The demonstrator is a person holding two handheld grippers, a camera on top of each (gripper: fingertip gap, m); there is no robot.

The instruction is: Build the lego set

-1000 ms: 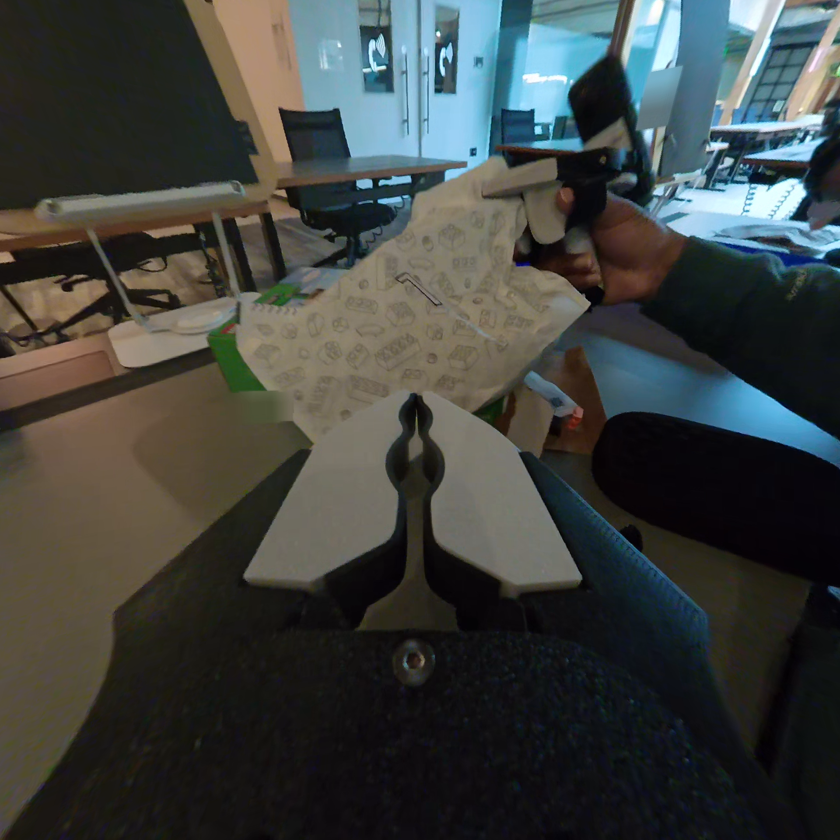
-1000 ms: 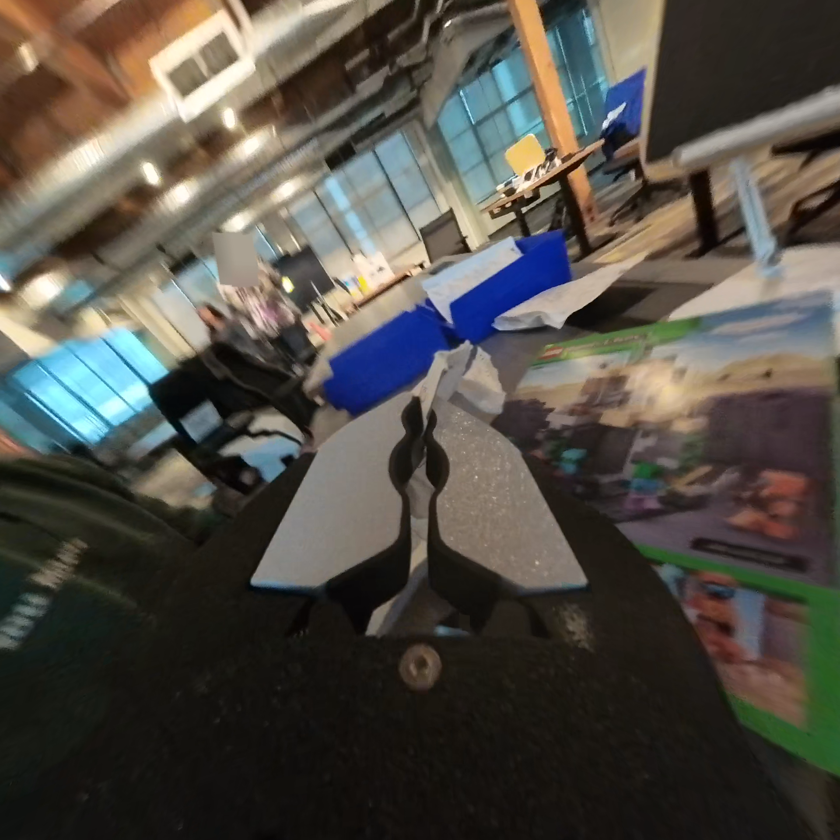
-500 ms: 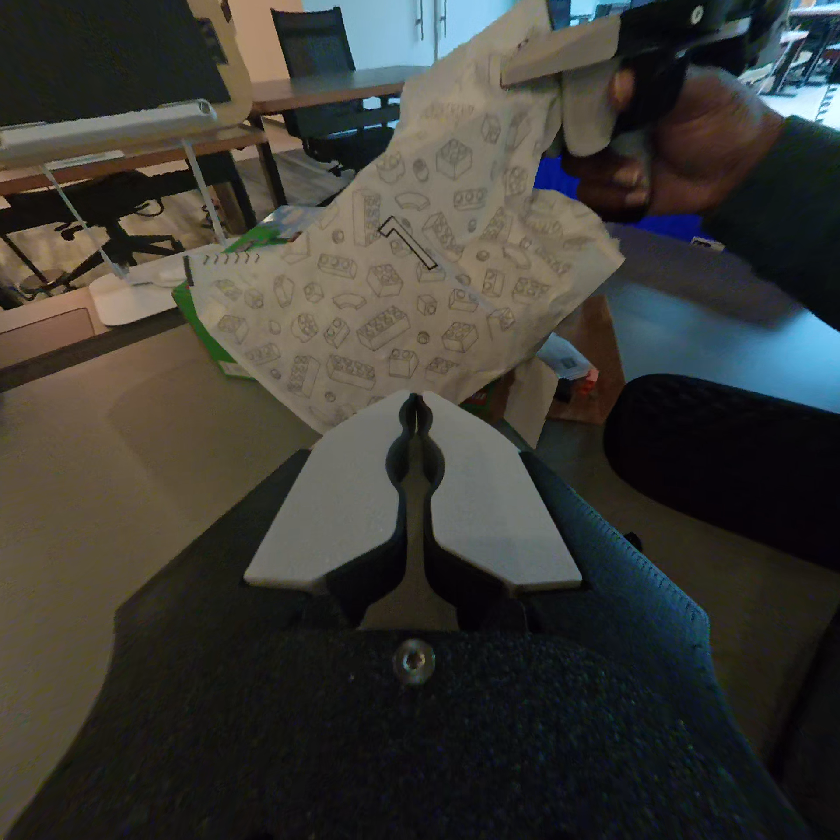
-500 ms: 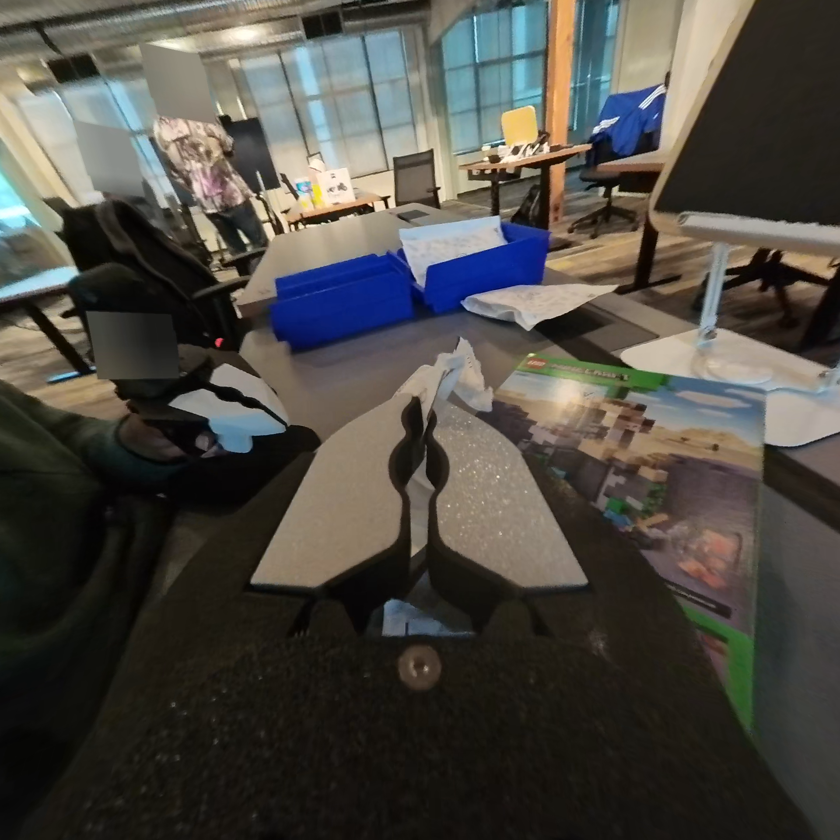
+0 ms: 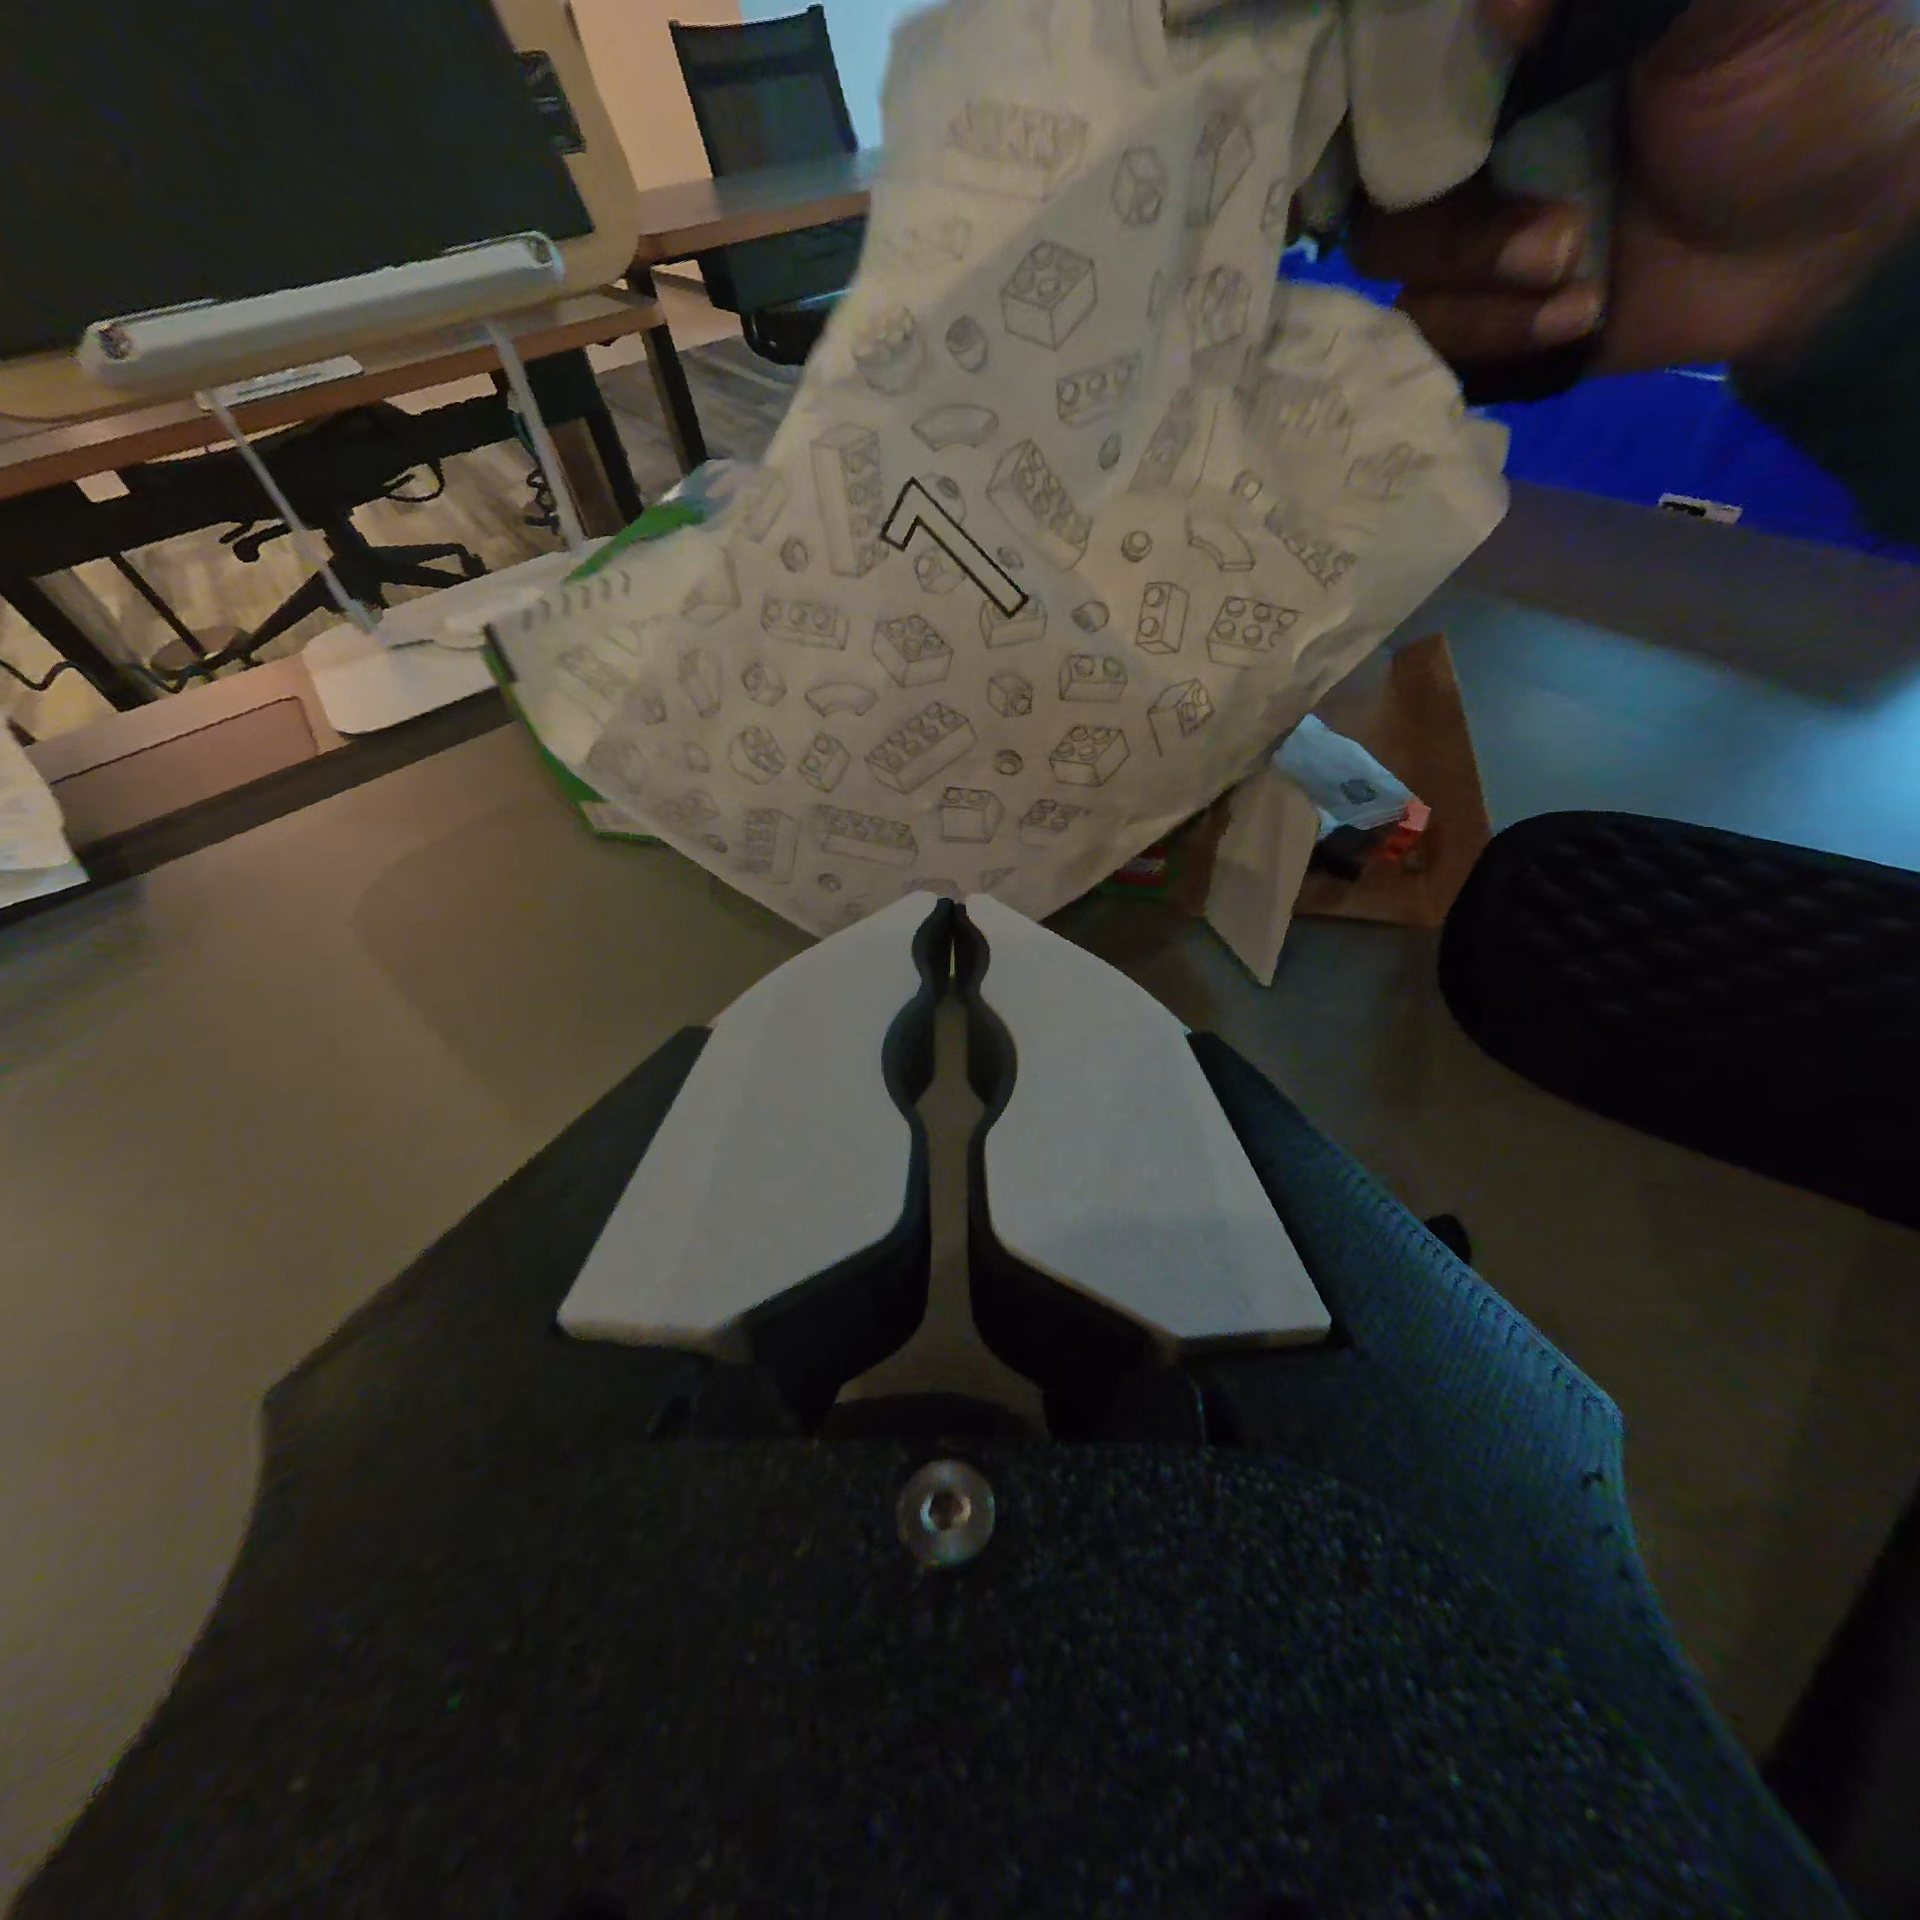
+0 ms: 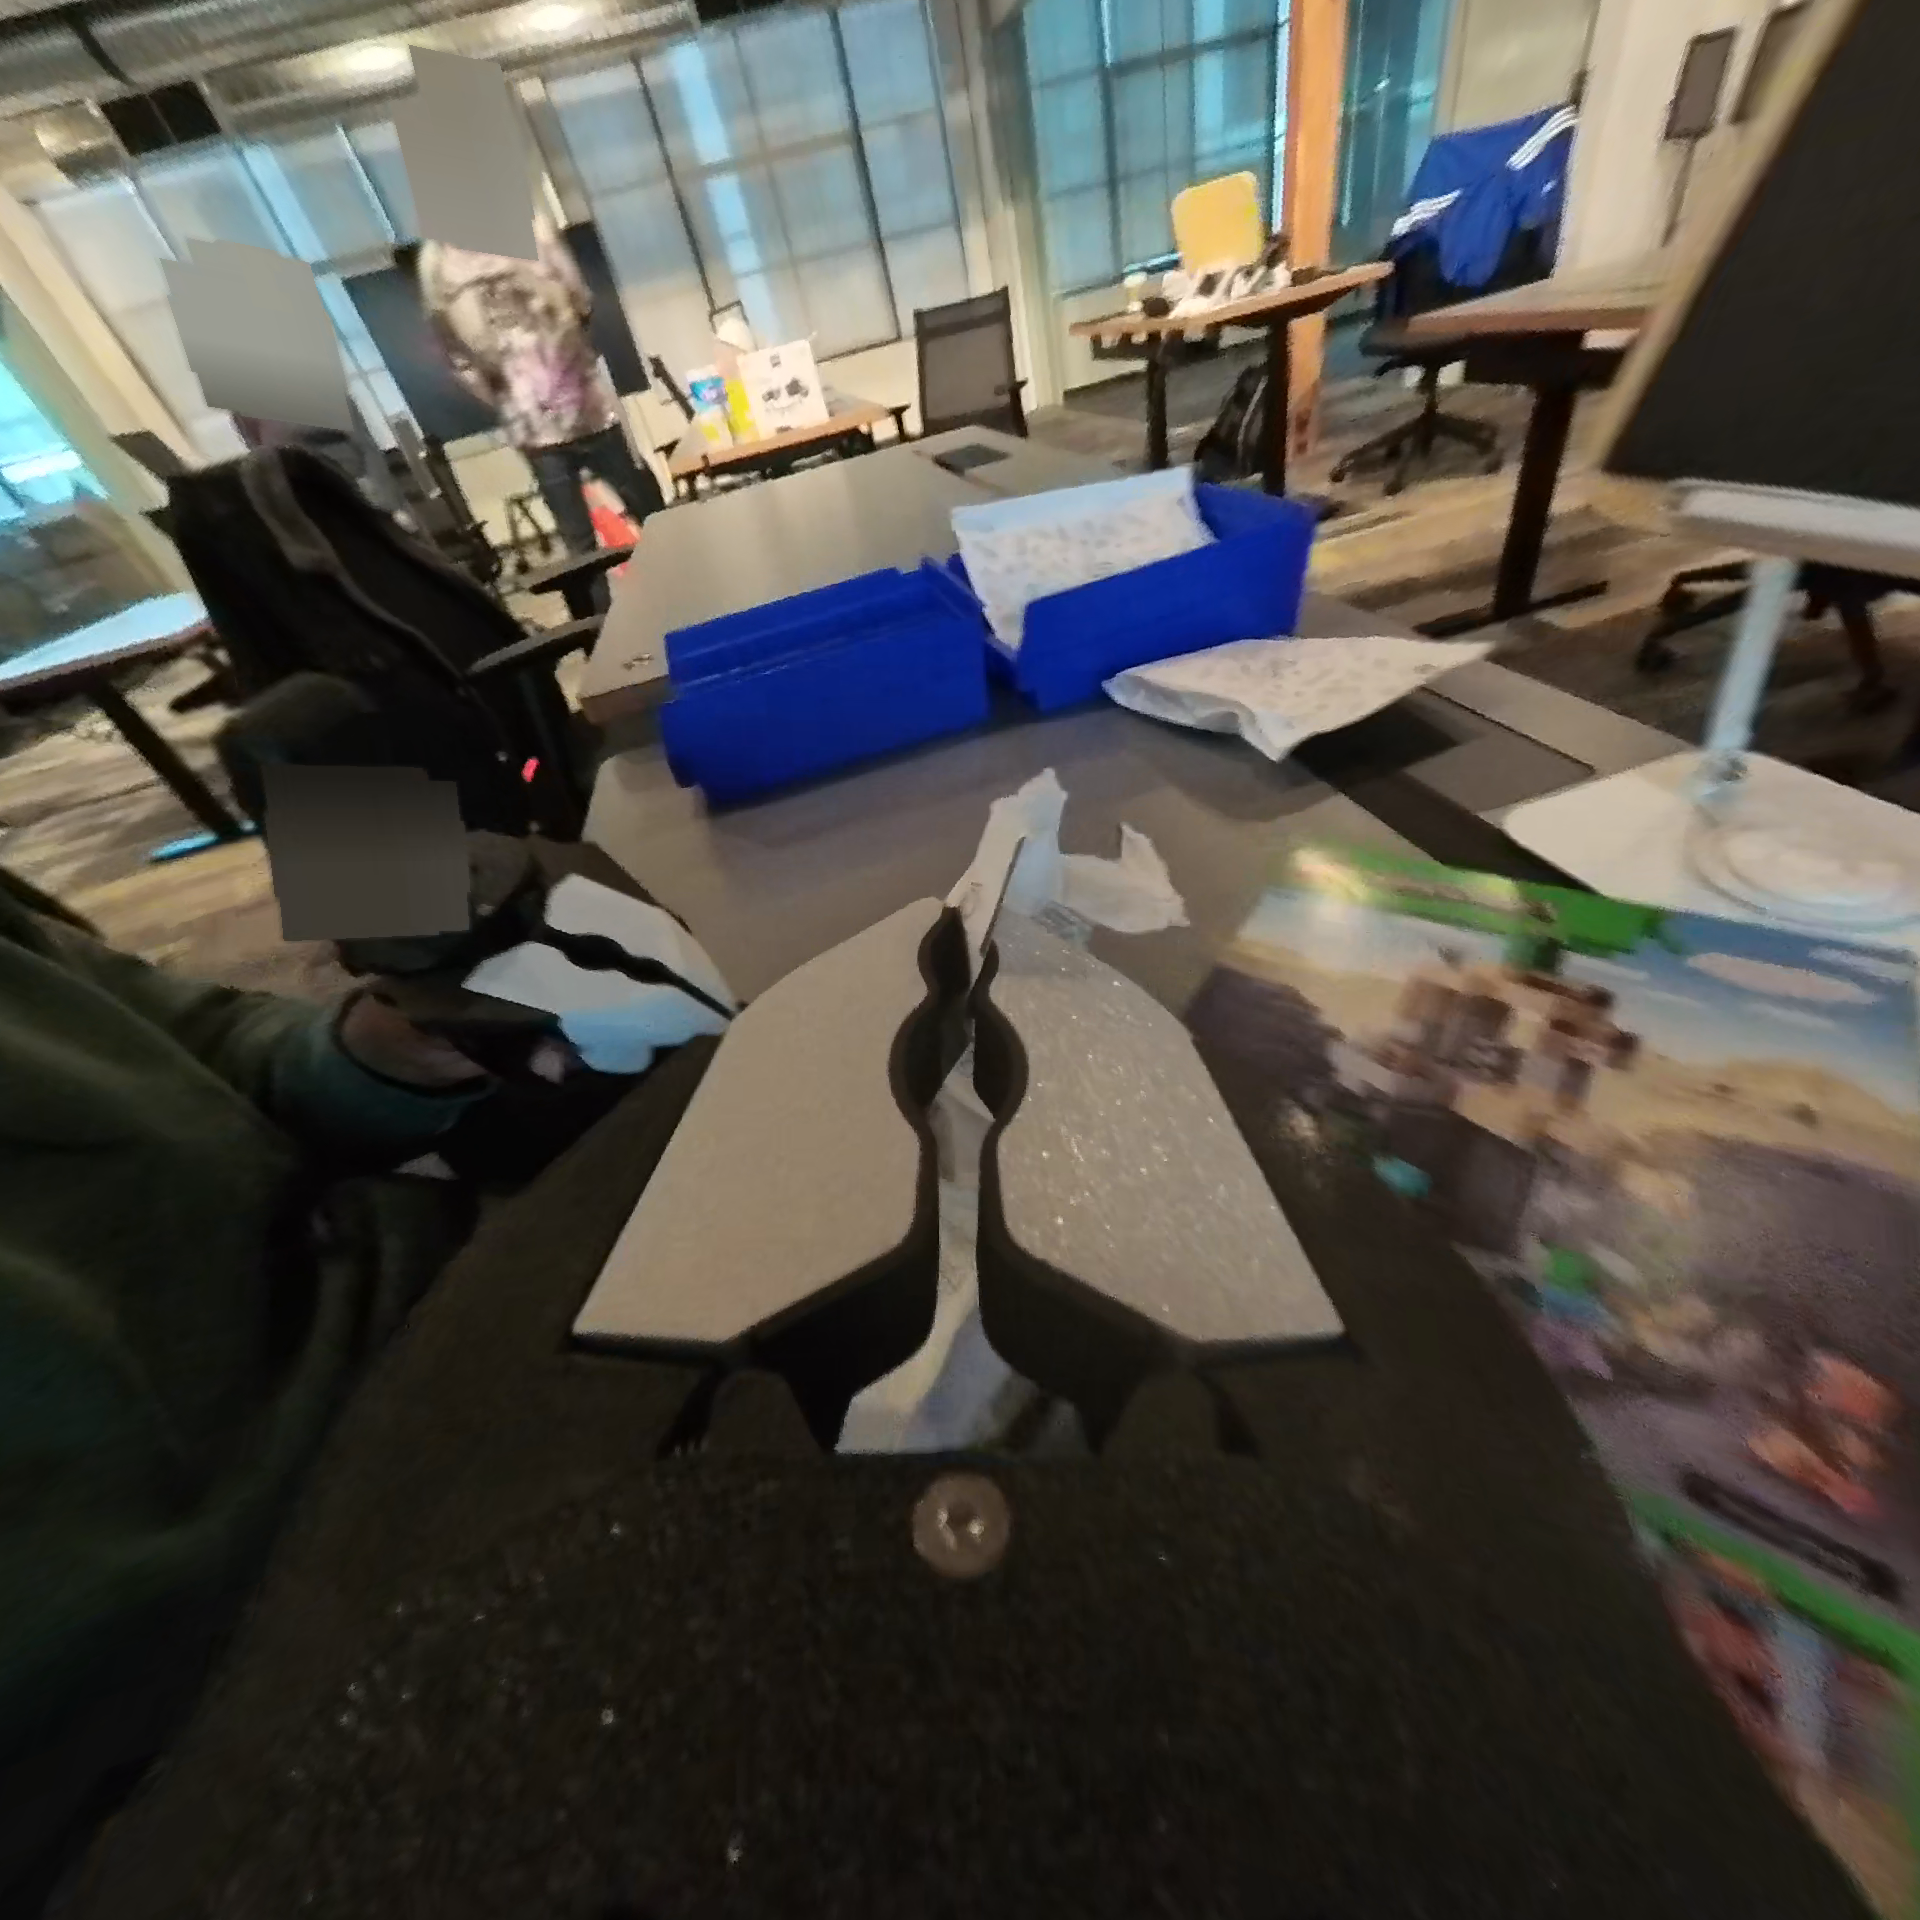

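A white paper bag [image 5: 997, 582] printed with brick outlines hangs in the air over the grey table [image 5: 260, 1039]. My right gripper [image 6: 961, 925] is shut on the bag's crumpled top, and paper [image 6: 1023, 831] sticks out past its tips. In the left wrist view it shows blurred at the top right [image 5: 1403, 114], held by a hand. My left gripper [image 5: 951, 914] is shut, with its tips right at the bag's lower edge. I cannot tell whether it pinches the paper. It also shows in the right wrist view [image 6: 665, 997].
A green lego box [image 6: 1558, 1143] lies flat on the table to the right. Two blue bins [image 6: 831, 675] and another paper bag [image 6: 1278, 675] are farther back. A white lamp base [image 6: 1766, 862], brown cardboard [image 5: 1382, 790] and a black chair arm [image 5: 1683, 987] are nearby. The left gripper's tips are roughly 20 centimeters from the right gripper's.
My right gripper has carried the bag up and nearer to the left camera, so the bag looks larger. My left gripper stays shut at the bag's lower edge.
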